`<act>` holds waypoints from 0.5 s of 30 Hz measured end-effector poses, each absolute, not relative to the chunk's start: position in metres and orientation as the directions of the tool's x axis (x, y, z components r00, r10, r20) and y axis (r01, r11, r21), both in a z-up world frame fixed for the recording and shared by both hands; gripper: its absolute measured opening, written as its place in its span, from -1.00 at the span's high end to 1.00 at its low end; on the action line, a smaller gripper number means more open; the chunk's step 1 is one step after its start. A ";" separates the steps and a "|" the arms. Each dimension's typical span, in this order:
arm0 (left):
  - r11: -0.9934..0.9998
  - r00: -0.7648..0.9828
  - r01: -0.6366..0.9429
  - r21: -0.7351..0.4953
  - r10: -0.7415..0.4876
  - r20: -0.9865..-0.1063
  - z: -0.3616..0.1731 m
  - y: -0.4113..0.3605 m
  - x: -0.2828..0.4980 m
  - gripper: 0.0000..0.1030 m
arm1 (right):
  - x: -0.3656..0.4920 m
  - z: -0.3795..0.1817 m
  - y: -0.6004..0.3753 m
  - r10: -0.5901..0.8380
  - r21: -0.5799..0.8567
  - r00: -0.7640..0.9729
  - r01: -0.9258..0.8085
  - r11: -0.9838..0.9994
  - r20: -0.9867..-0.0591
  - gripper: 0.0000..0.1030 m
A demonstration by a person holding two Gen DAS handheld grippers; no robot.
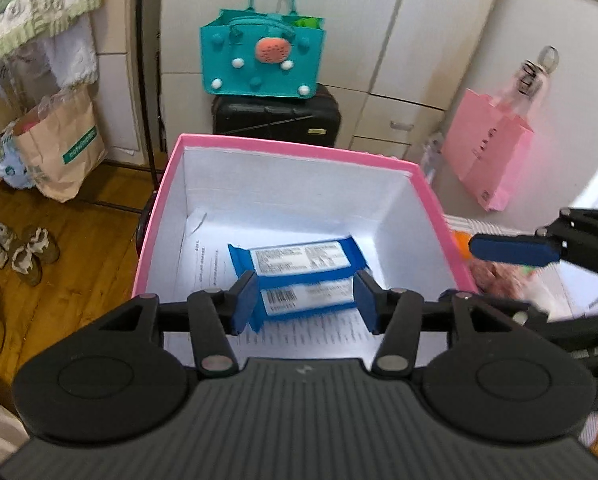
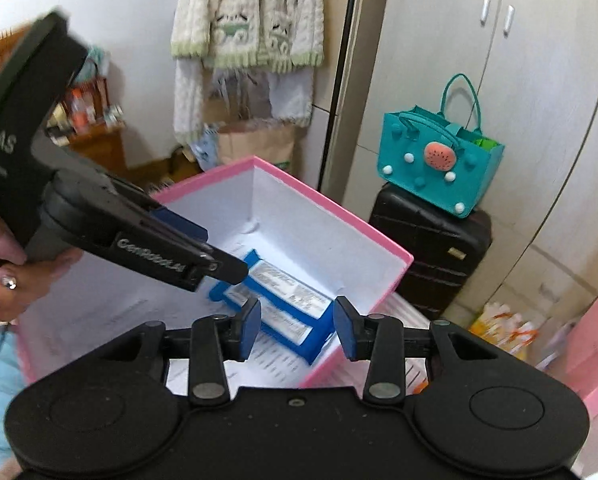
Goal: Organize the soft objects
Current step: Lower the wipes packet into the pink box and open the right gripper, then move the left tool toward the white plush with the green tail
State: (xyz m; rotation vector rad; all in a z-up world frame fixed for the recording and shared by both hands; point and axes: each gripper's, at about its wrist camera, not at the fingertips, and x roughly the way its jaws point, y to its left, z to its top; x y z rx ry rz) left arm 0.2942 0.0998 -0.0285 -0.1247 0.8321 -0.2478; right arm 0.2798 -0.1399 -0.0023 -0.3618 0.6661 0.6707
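Note:
A pink box (image 1: 287, 145) with white inside walls stands below both grippers. Two blue soft packs (image 1: 299, 258) with white labels lie side by side on a printed sheet on its floor; the right wrist view shows these blue packs (image 2: 287, 312) too. My left gripper (image 1: 307, 300) hangs open over the near pack, its pads flanking it without pressing. In the right wrist view, a hand holds the left gripper (image 2: 215, 248) as it reaches into the pink box (image 2: 331, 200). My right gripper (image 2: 299, 326) is open and empty above the box's near corner. One of its fingers (image 1: 515, 249) enters at the right.
A teal felt bag (image 1: 259, 56) sits on a black suitcase (image 1: 277, 118) behind the box, against white cabinets. A pink paper bag (image 1: 487, 156) hangs at the right. A brown paper bag (image 1: 59, 144) and shoes (image 1: 15, 248) are on the wooden floor at the left.

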 end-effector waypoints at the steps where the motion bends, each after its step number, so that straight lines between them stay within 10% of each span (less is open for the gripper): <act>1: 0.961 0.645 0.183 -0.205 -0.275 -0.713 -0.023 0.099 0.288 -0.01 | 0.275 0.002 -0.146 0.462 -0.077 0.582 -0.673 0.736 -0.669 0.12; 15: 0.897 0.591 0.401 -0.185 -0.407 -0.696 0.035 0.063 0.188 -0.21 | 0.208 0.037 -0.221 0.560 0.123 0.526 -0.649 0.751 -0.640 0.11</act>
